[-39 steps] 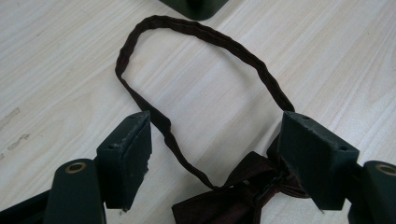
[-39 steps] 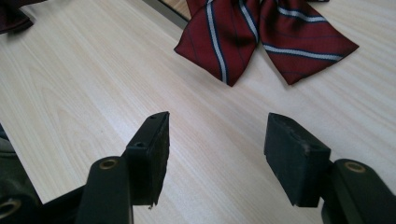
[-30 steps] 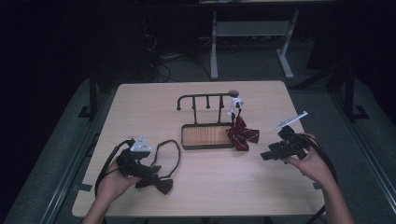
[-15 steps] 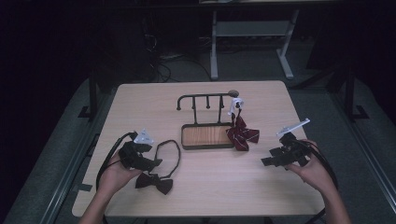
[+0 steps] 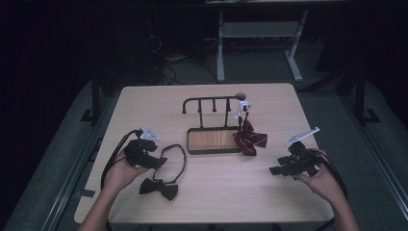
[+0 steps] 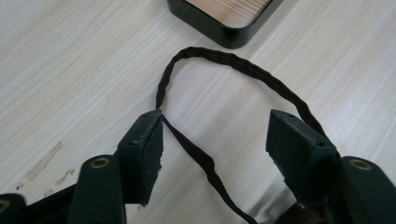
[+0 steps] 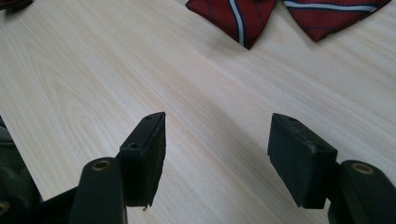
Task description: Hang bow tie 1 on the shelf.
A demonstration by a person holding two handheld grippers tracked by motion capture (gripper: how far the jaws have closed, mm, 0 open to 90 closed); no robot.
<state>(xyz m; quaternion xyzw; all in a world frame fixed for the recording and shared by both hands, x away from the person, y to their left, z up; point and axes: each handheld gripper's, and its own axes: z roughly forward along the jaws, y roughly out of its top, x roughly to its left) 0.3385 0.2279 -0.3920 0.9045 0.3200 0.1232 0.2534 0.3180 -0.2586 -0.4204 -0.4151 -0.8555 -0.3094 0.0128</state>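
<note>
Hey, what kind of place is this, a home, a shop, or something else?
Probably a lab or studio set up for recording, not a home: a lone wooden table lit in a dark room, cables on the grey floor behind it, and a metal desk frame at the back.

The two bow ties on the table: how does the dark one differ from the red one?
The dark bow tie looks plain, while the red bow tie has pale stripes. The dark one lies flat near the left tongs, its neck strap looping out between their open jaws; the red one hangs by its top from the end of the rack, its lower part resting on the table. Both have the same bow shape.
</note>
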